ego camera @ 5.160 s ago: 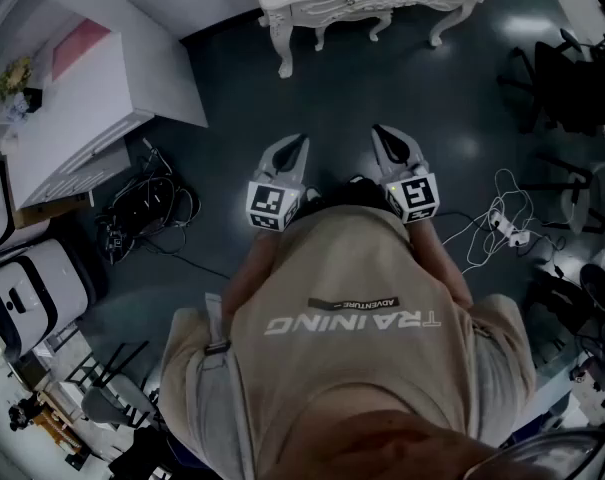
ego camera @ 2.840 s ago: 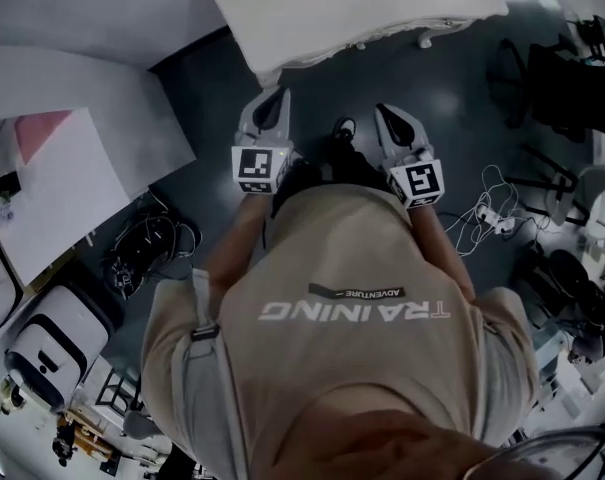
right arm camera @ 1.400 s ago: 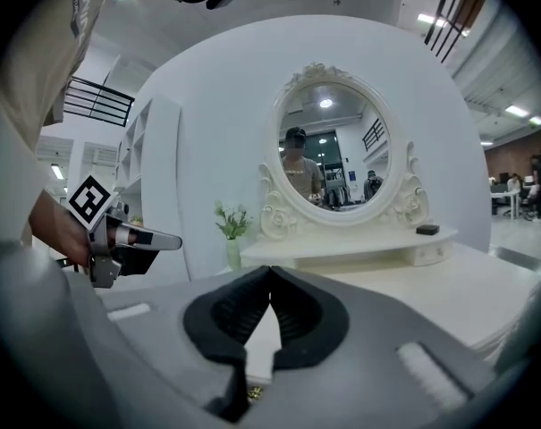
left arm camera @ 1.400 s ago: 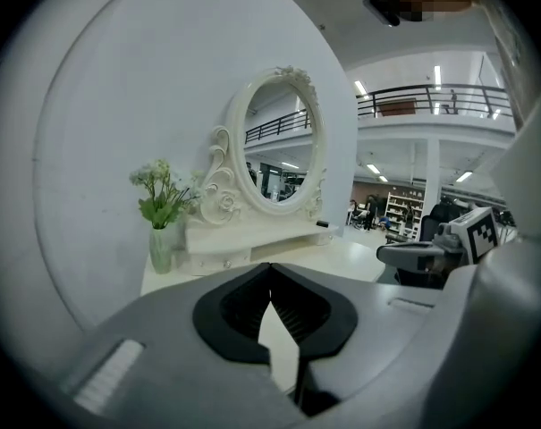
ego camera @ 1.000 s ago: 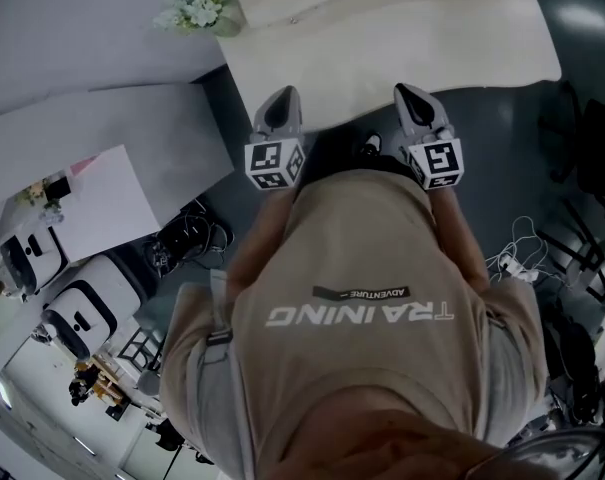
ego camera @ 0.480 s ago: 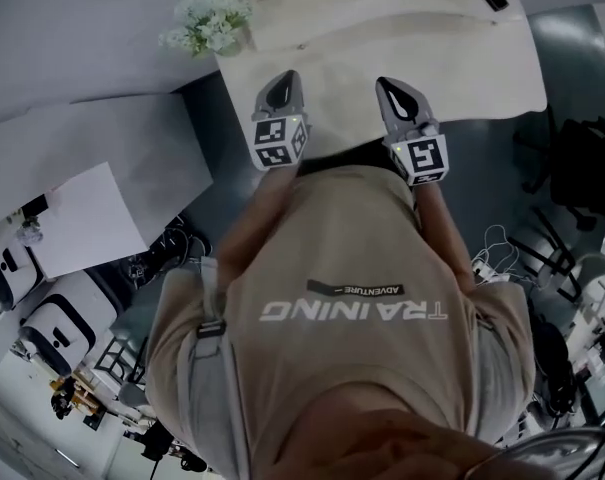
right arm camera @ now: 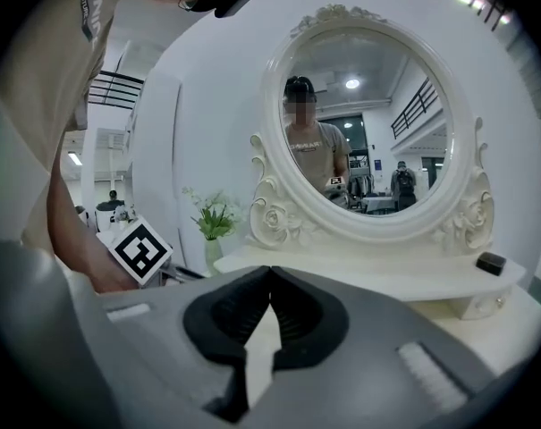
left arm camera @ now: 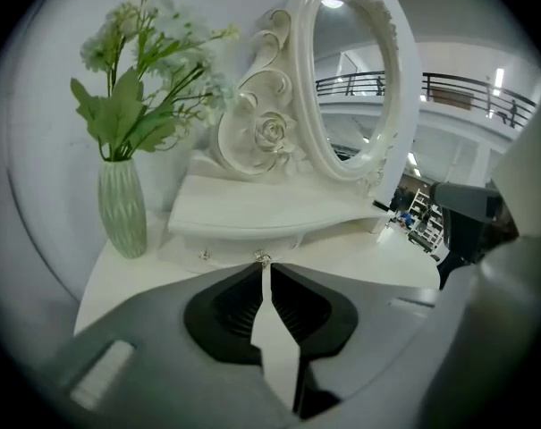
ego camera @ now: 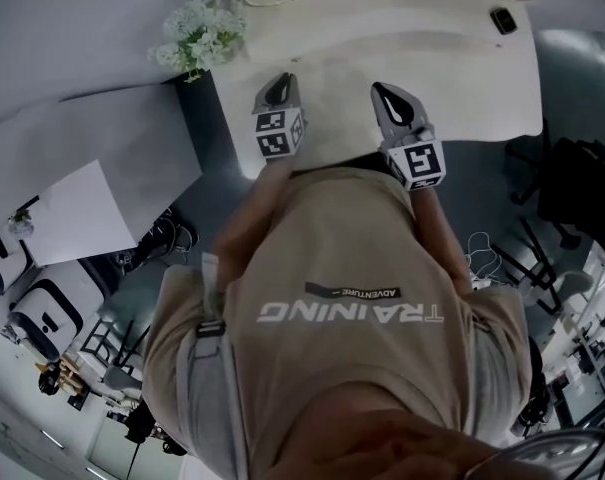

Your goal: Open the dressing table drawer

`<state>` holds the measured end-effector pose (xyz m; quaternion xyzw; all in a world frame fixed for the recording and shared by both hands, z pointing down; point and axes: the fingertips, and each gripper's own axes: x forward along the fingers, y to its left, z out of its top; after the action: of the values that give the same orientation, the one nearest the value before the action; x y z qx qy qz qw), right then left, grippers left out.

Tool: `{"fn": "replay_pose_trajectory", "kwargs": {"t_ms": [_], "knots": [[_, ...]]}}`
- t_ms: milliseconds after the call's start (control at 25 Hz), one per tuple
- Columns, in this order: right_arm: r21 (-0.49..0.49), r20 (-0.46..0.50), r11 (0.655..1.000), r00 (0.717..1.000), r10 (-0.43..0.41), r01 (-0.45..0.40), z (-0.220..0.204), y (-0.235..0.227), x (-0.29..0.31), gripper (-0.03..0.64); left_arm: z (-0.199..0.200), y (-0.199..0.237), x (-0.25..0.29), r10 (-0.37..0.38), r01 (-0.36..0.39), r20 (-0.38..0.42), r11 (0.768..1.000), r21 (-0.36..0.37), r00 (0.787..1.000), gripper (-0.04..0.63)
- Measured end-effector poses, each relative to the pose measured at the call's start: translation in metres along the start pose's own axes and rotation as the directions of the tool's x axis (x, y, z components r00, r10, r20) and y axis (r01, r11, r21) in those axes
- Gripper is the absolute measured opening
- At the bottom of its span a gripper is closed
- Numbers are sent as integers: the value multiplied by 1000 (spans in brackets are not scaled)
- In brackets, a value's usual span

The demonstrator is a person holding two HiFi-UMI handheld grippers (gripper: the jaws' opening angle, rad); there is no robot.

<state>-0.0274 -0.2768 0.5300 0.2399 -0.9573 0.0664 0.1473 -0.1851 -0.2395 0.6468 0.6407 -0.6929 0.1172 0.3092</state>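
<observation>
The white dressing table (ego camera: 462, 78) lies right in front of me, with both grippers held over its near edge. In the left gripper view its raised shelf (left arm camera: 261, 213) carries small drawers below the oval mirror (left arm camera: 355, 88). One little metal drawer knob (left arm camera: 263, 258) shows just beyond the tips of my left gripper (left arm camera: 264, 268), whose jaws are shut with nothing between them. A second knob (left arm camera: 203, 256) sits further left. My right gripper (right arm camera: 270, 272) is shut too and points at the mirror (right arm camera: 368, 123) and shelf (right arm camera: 377, 271). In the head view the left gripper (ego camera: 278, 90) and right gripper (ego camera: 394, 98) are side by side.
A green ribbed vase (left arm camera: 122, 208) with white flowers (ego camera: 197, 33) stands at the table's left end. A small black object (ego camera: 502, 20) lies on the shelf's right end. A white cabinet (ego camera: 72, 168) is on the left, and dark chairs (ego camera: 582, 178) on the right.
The person has walked up to the dressing table, which went from far ahead to right under the grippers. Both grippers stayed shut and now reach over the table top.
</observation>
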Motion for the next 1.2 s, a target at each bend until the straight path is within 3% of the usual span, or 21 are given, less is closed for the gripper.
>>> {"fn": "replay_pose_trajectory", "kwargs": {"t_ms": [160,480,680,960,1200], "knots": [[10,-4,998,998,63,-62,-11,-21,8,3,-7,-1,25,66,-67,-30,997,-35,997,101],[17,-25,989,989,148,-148,-36,-60,28,3,-9,-1,67,177,-179,-31,980,-91,984,101],[44,-39,987,987,156,-155,-48,-78,29,3,-7,4,75,241,-242,-22,966,-90,970,101],[62,-40,985,986,162,-159,-48,-90,30,3,-9,-1,74,243,-245,-38,969,-28,969,100],[61,-26,982,984,178,-176,-43,-89,31,3,-14,-7,64,257,-260,-55,965,-39,965,98]]}}
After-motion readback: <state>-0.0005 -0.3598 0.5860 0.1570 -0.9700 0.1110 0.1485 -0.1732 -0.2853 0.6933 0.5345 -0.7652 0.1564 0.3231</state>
